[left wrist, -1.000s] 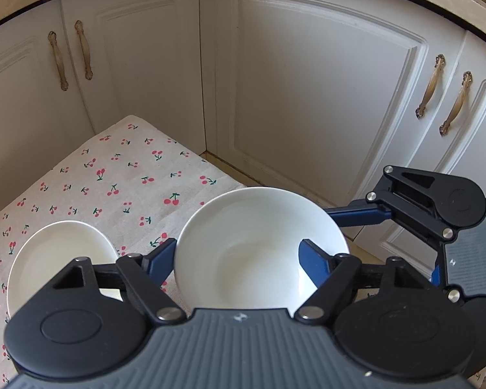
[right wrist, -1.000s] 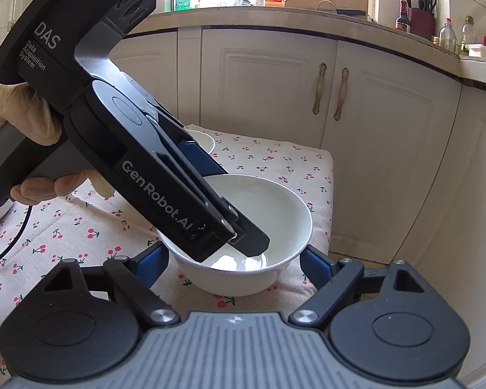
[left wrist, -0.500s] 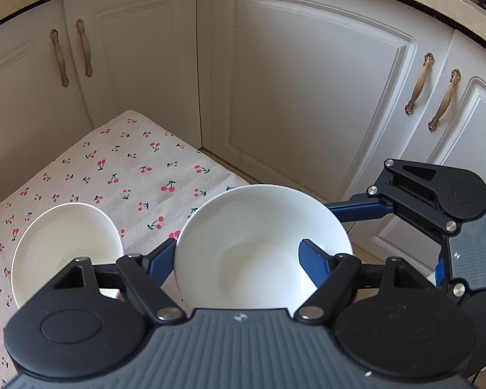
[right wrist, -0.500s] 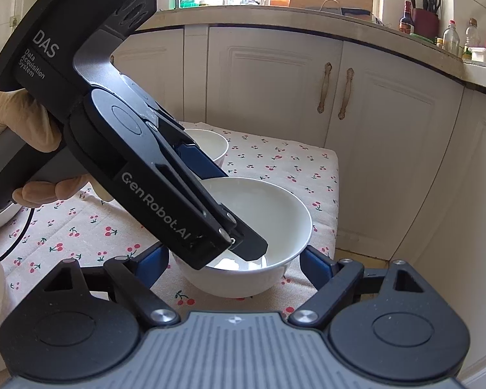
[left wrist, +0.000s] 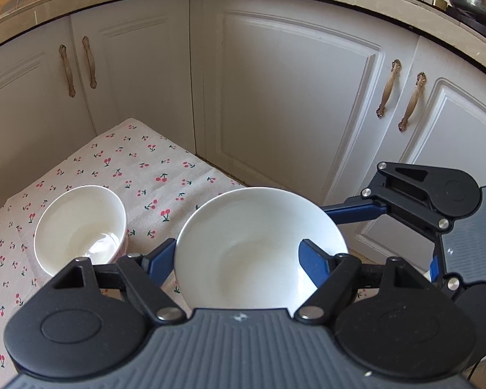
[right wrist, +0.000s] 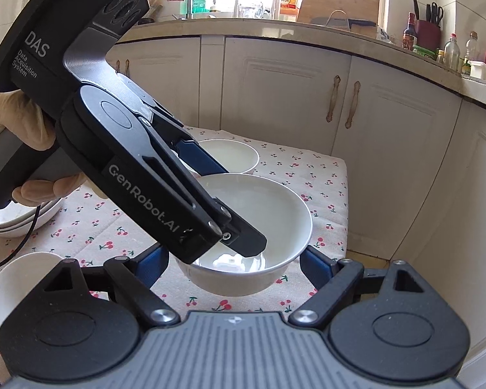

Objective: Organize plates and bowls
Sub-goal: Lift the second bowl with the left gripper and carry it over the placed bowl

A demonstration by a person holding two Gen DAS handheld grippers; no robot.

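The left hand-held gripper (left wrist: 238, 261) points steeply down and the right hand-held gripper (right wrist: 233, 264) less so, both grasping one bowl (right wrist: 269, 217) above the worktop's (right wrist: 320, 175) right edge, near cabinets (left wrist: 291, 97).

white bowl (right wrist: 269, 207) (off the cloth (right wrist: 311, 175))

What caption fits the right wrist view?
Both grippers, left gripper and right gripper, carry a white bowl above the cherry-print cloth.
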